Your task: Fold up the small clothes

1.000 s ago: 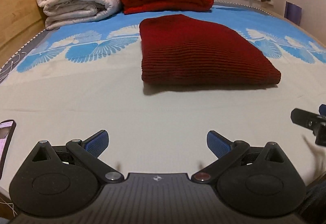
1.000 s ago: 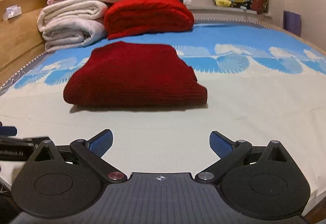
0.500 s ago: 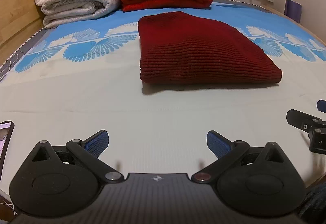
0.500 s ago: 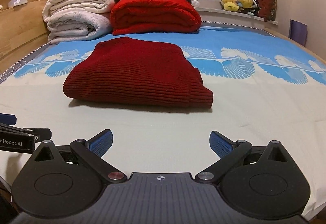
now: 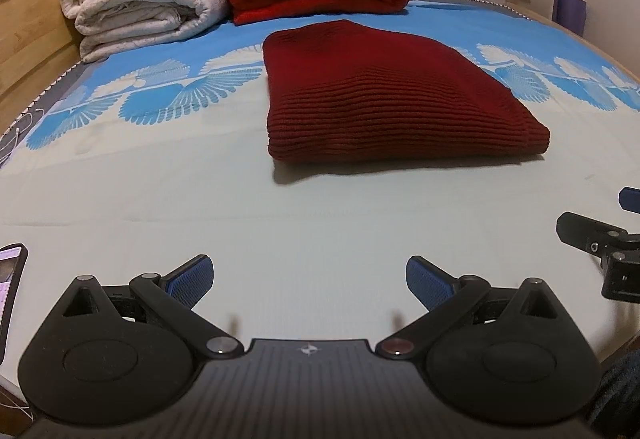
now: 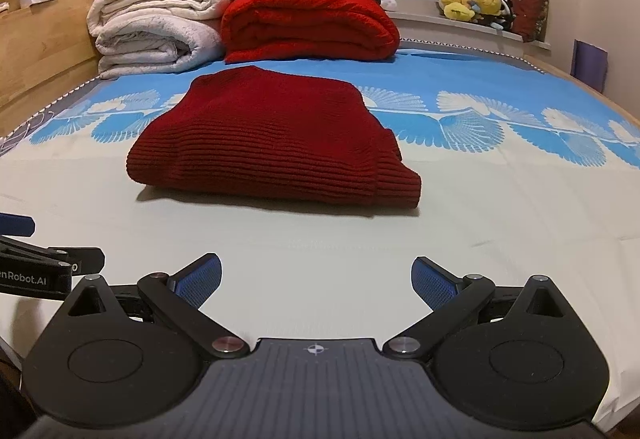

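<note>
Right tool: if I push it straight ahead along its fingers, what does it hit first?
Probably the folded dark red sweater. The right tool is open, with only bare bedsheet between it and the sweater's near edge. Its height above the sheet is unclear, so it might graze the sheet first.

Home bedroom, bed, folded blankets, plush toys

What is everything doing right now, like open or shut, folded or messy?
Left gripper: jaws open, empty.
Right gripper: jaws open, empty.
Dark red sweater: folded, flat on bed.
Bright red blanket: folded.
White blankets: folded, stacked.
Phone: screen lit.
</note>
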Motion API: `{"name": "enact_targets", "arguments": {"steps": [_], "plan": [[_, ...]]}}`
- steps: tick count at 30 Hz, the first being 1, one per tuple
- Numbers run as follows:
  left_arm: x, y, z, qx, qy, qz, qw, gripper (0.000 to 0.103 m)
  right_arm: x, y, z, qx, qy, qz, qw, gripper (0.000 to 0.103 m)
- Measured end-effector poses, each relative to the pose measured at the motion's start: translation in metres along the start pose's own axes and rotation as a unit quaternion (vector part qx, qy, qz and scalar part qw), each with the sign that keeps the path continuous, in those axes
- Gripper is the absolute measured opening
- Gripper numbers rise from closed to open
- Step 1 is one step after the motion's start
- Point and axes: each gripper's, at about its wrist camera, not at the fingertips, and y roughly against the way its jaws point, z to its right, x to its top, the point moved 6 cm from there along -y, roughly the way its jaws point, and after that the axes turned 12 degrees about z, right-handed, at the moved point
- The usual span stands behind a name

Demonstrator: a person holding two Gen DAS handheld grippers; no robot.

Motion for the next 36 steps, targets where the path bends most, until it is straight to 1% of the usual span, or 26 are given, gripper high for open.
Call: {"name": "enact_targets", "arguments": {"steps": [36], "plan": [[-0.0035,-0.0026,0.0011,0.006,-0.004,-0.006,1.0,0.103,-0.0011,0.0005,-0.0029,-0.002,0.007,0.002,1.0,0.101]]}}
